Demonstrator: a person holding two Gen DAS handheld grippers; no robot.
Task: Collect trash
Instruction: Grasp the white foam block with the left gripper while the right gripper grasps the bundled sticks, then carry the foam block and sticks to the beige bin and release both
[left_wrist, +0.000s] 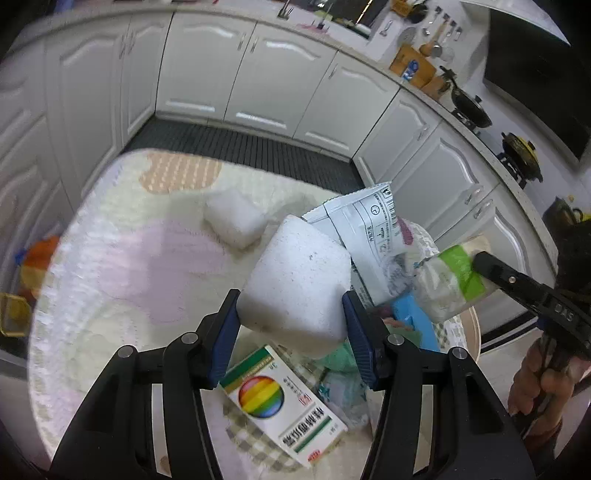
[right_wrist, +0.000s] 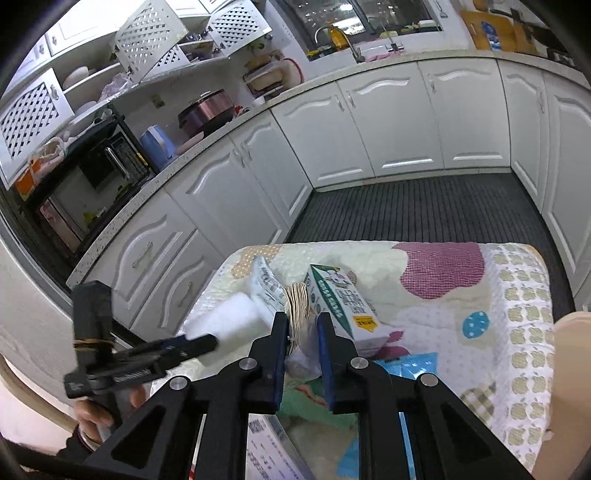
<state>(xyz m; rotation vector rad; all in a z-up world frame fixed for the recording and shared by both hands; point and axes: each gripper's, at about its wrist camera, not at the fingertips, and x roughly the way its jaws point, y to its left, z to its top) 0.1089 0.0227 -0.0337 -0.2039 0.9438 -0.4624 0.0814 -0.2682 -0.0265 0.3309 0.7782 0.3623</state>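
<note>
My left gripper (left_wrist: 291, 299) is shut on a white foam block (left_wrist: 295, 273), its blue pads pressing on both sides. It hangs over a cloth-lined basket (left_wrist: 474, 332) holding a rainbow-printed box (left_wrist: 280, 402), a blue packet (left_wrist: 417, 317) and a grey-white pouch (left_wrist: 373, 236). At the right, my right gripper (left_wrist: 480, 262) is shut on a clear wrapper with a green band (left_wrist: 447, 284). In the right wrist view the right gripper (right_wrist: 302, 319) pinches that wrapper (right_wrist: 297, 299), which shows a beige stack inside. A green-white carton (right_wrist: 340, 299) lies just behind. The left gripper (right_wrist: 210, 341) with the foam block (right_wrist: 232, 317) is at the left.
A second white foam block (left_wrist: 236, 221) lies on the pastel quilted cover (left_wrist: 129, 258) of the table. White kitchen cabinets (right_wrist: 399, 122) and a dark ribbed floor mat (right_wrist: 424, 210) surround it. A hand (left_wrist: 539, 380) grips the right handle.
</note>
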